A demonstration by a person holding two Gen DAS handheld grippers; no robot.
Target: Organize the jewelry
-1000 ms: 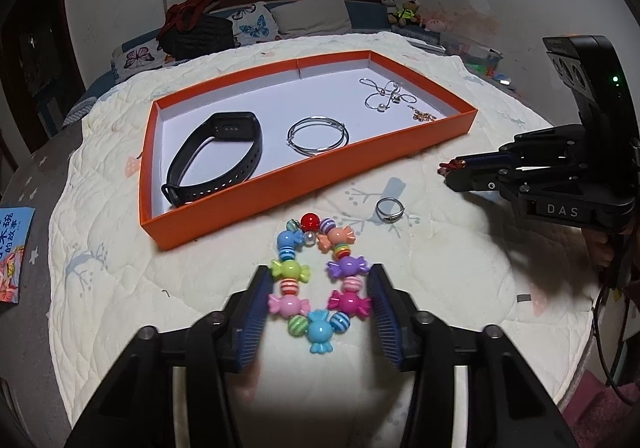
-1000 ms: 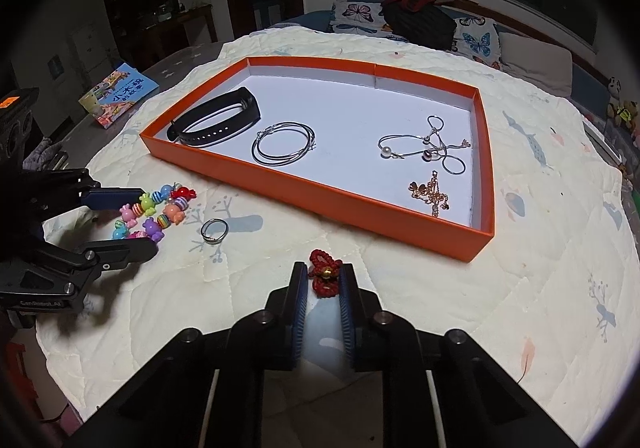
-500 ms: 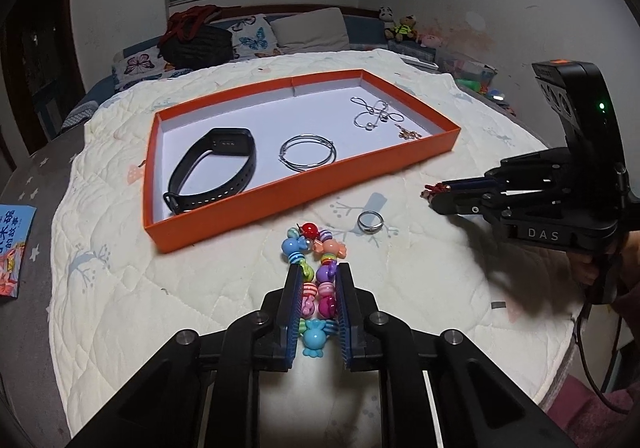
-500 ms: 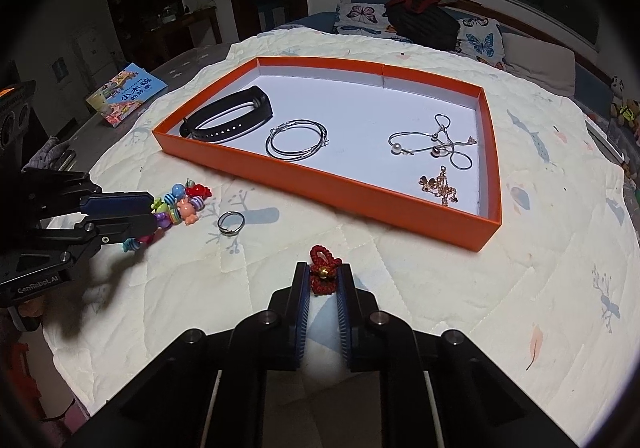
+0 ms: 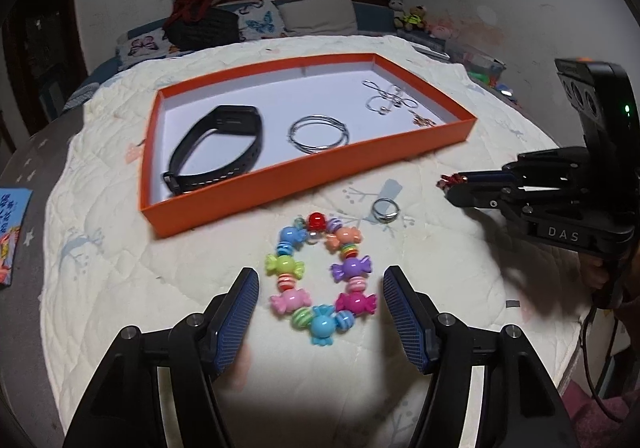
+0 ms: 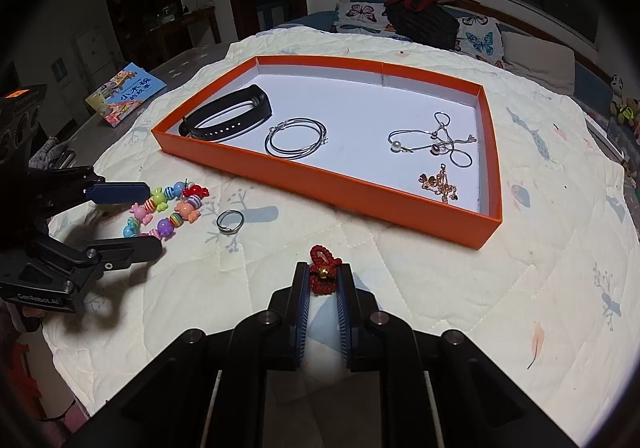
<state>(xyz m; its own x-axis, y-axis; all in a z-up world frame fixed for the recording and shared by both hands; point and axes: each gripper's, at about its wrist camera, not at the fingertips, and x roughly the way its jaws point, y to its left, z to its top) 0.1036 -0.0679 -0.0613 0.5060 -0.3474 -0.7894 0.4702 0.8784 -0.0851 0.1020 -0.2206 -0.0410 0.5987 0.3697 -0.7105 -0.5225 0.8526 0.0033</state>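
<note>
A colourful candy-bead bracelet (image 5: 320, 274) lies on the quilt between the fingers of my open left gripper (image 5: 320, 286); it also shows in the right wrist view (image 6: 166, 210). My right gripper (image 6: 324, 280) is shut on a red braided bracelet (image 6: 323, 275) with a gold bead, held above the quilt. A silver ring (image 5: 386, 209) lies loose near the orange tray (image 5: 280, 188). The tray holds a black fitness band (image 5: 218, 148), silver bangles (image 5: 318, 134), a pearl necklace (image 6: 436, 140) and a gold chain (image 6: 440, 184).
The white quilt (image 5: 120, 268) covers a round table. A children's book (image 6: 126, 92) lies at the table's far left edge. Pillows and a dark bag (image 6: 424, 22) sit on the bench behind.
My left gripper was open around the candy bracelet, shut on it half a second ago, and has now opened again, leaving it on the quilt. My right gripper still holds the red bracelet.
</note>
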